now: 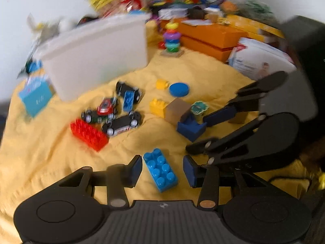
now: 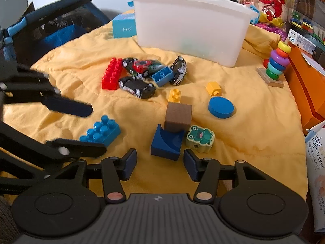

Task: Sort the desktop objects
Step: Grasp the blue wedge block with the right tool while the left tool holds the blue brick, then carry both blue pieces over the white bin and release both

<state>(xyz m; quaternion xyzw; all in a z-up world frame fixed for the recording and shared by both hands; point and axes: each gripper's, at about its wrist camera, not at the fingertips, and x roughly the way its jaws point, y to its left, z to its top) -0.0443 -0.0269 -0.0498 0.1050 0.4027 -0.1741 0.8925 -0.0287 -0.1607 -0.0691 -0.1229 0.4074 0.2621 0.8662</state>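
Meanwhile, the left tool point(image 1: 162, 169) stood apart around a light-blue brick point(image 1: 160, 169), untouched; the right tool point(image 2: 160, 163) gaped just before a dark-blue block point(image 2: 165, 143).

We read "nugol sunny" under a small crown mark on the white-and-blue pack point(image 2: 316, 150) past the yellow cloth's point(image 2: 254, 134) right edge. The yellow snack bag point(image 2: 264, 0) beyond the far edge carries black Chinese characters and a red lobster drawing; we cannot make those characters out.
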